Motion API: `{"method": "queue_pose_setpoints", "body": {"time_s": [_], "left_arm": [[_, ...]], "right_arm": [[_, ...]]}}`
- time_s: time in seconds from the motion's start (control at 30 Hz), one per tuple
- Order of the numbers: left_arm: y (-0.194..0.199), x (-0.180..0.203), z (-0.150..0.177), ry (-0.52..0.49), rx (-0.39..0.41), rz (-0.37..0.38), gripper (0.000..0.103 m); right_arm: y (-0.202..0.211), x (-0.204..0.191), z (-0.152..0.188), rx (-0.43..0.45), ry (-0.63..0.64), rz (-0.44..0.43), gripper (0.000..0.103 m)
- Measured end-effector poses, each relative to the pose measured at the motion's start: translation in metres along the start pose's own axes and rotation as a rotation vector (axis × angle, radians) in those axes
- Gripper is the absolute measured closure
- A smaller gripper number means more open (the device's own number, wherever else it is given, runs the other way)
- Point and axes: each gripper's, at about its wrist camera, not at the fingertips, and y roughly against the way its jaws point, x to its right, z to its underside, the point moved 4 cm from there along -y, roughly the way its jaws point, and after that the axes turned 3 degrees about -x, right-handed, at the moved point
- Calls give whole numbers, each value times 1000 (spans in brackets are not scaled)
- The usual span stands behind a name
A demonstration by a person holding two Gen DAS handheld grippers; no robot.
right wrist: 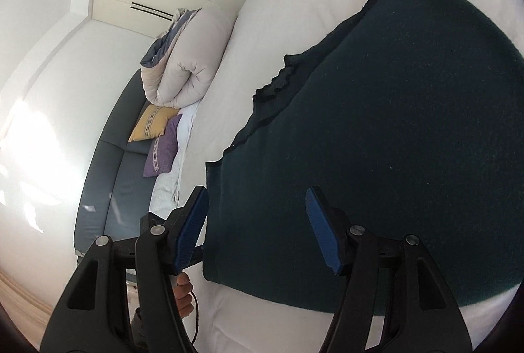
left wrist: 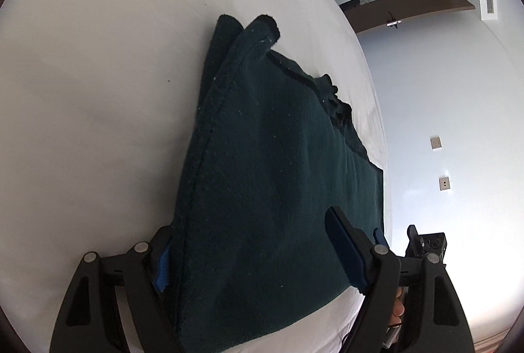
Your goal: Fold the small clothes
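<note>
A dark green fleece garment (left wrist: 268, 163) lies spread on a white bed (left wrist: 98, 90). In the left wrist view my left gripper (left wrist: 252, 251) is open, its jaws wide apart over the garment's near end, with cloth lying between them and covering part of the left finger (left wrist: 162, 267). A sleeve or edge is rolled up at the far end (left wrist: 262, 28). In the right wrist view the garment (right wrist: 393, 130) fills the right side, its ruffled collar at the left edge. My right gripper (right wrist: 258, 231) is open, straddling the garment's near left corner.
The bed's white sheet (right wrist: 262, 41) surrounds the garment. A rolled duvet (right wrist: 186, 58), a yellow cushion (right wrist: 150, 123) and a purple cushion (right wrist: 162, 149) sit on a grey sofa (right wrist: 108, 172) beyond the bed. A wall with sockets (left wrist: 435, 143) and a doorway stand beyond the bed's other side.
</note>
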Motion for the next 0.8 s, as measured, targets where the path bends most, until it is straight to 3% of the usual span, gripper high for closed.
{"method": "queue_pose_setpoints", "body": {"time_s": [0.17,0.33,0.53,0.8], "left_arm": [[0,-17,8,96,-68,26,74],[3,-20,10,117,-58,36,83],[7,-27,5,165,-18,62,85],[11,-20,6,207,31,96,88]], "right_arm": [[-9,2,-1,-17,-4,0,42],[-22,3,-10,-30,-4,5,42],[-49,19,-19,-89,-16,71,41],[-55,34,-20,-77,-16,-20,41]]}}
